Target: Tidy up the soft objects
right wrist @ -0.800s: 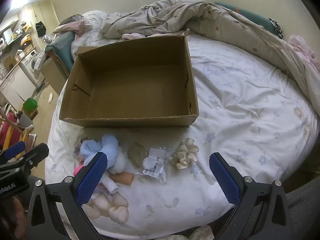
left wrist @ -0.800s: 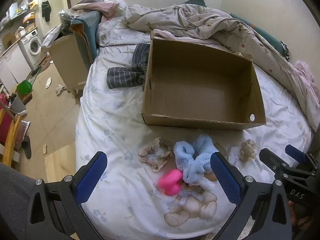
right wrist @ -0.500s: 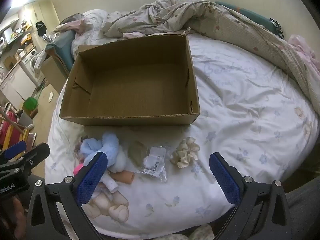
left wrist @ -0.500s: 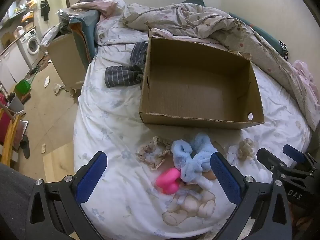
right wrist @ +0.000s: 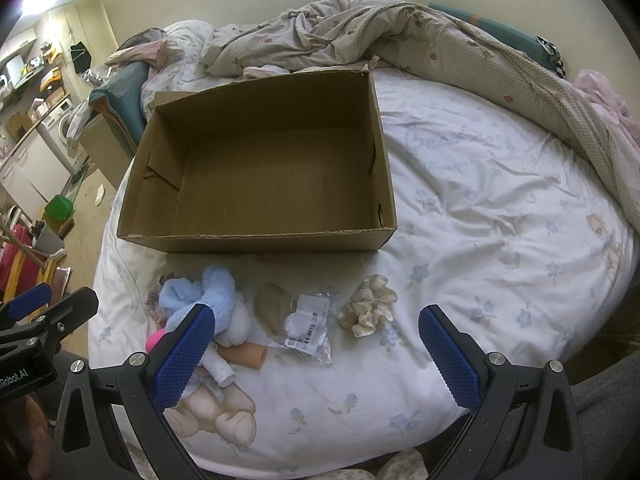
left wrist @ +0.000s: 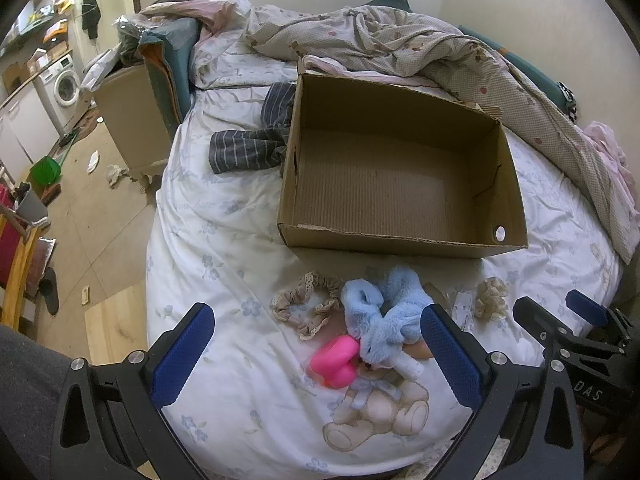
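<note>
An empty cardboard box (left wrist: pixel 400 236) (right wrist: pixel 256 240) lies open on the bed. In front of it lie a fluffy light-blue item (left wrist: pixel 384 312) (right wrist: pixel 212 292), a beige lace scrunchie (left wrist: pixel 308 304), a pink soft item (left wrist: pixel 336 364), a cream scrunchie (left wrist: pixel 490 300) (right wrist: pixel 368 308), a clear plastic packet (right wrist: pixel 308 328) and a tan tube (right wrist: pixel 248 354). My left gripper (left wrist: pixel 320 356) is open, hovering above the pink and blue items. My right gripper (right wrist: pixel 316 360) is open, above the packet. Both are empty.
A rumpled quilt (left wrist: pixel 420 48) lies behind the box, with striped dark clothing (left wrist: pixel 252 144) at its left. A bedside cabinet (left wrist: pixel 128 120) stands left of the bed, with floor clutter beyond. The bed edge (left wrist: pixel 160 280) drops off at left.
The left view has shifted slightly, so the box and soft items sit a little left and higher. The right gripper has barely moved. Both stay open.
</note>
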